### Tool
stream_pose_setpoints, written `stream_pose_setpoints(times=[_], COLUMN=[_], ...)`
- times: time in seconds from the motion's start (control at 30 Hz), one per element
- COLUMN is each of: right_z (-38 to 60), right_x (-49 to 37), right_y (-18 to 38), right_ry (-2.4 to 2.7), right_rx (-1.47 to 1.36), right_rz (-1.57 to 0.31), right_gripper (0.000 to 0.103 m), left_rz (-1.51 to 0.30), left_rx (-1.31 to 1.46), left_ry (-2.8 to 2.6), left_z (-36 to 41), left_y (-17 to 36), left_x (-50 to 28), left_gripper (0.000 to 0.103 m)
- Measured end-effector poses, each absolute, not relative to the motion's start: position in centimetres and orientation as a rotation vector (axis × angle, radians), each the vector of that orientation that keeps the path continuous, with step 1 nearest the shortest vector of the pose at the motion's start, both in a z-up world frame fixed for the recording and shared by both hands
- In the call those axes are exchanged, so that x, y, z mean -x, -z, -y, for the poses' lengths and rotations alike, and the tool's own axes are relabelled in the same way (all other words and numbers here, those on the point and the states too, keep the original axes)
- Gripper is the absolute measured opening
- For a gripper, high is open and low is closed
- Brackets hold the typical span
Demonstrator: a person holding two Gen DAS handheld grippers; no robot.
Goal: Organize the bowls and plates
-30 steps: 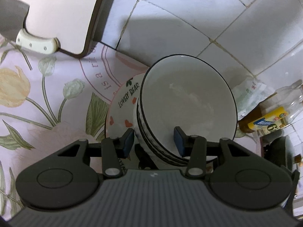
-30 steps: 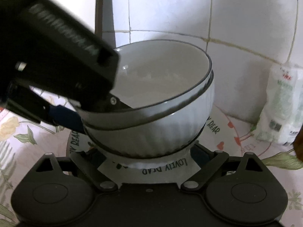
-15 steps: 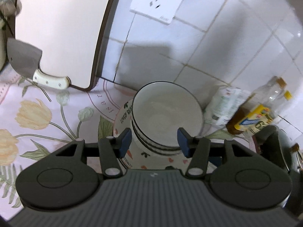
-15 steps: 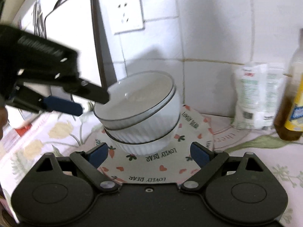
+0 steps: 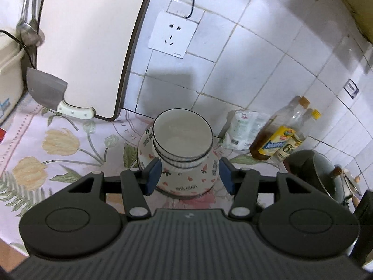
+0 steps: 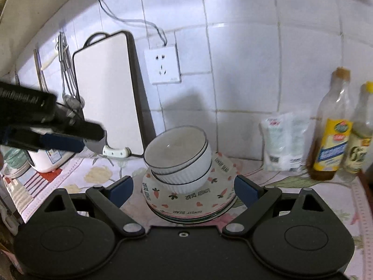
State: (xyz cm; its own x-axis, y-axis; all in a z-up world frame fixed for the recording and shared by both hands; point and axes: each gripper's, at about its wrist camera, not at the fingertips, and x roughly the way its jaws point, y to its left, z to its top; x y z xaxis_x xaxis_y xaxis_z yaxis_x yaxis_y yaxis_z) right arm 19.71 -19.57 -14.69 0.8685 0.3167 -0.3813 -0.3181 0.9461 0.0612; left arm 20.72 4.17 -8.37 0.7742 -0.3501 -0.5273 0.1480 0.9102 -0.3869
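Two white ribbed bowls (image 6: pixel 179 158) are nested on a stack of plates (image 6: pixel 191 203) lettered "LOVELY BEAR", set on the floral cloth (image 5: pixel 58 144) near the tiled wall. The left gripper (image 5: pixel 190 175) is held above the stack, its jaws just opened further and apart, nothing clamped. The right gripper (image 6: pixel 184 190) is spread wide, empty. A "6" is read on a yellow bottle label (image 5: pixel 282 144).

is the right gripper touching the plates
Apart. The right wrist view shows the right gripper open, its pads clear of the plates on both sides.
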Motion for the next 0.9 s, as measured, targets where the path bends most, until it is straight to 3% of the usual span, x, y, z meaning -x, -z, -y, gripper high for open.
stream_pose_setpoints(times=[0.9], right_z=[22.0], right_x=[-4.3], right_y=[8.5], right_ry=[-0.142], right_rx=[0.025], right_rz=[-0.374], right_gripper=[0.095], left_rz=[-0.594], left_rx=[0.162], left_ry=[0.22], left_z=[-2.6], left_y=[5.1], left_x=[-6.2], left_gripper=[0.064])
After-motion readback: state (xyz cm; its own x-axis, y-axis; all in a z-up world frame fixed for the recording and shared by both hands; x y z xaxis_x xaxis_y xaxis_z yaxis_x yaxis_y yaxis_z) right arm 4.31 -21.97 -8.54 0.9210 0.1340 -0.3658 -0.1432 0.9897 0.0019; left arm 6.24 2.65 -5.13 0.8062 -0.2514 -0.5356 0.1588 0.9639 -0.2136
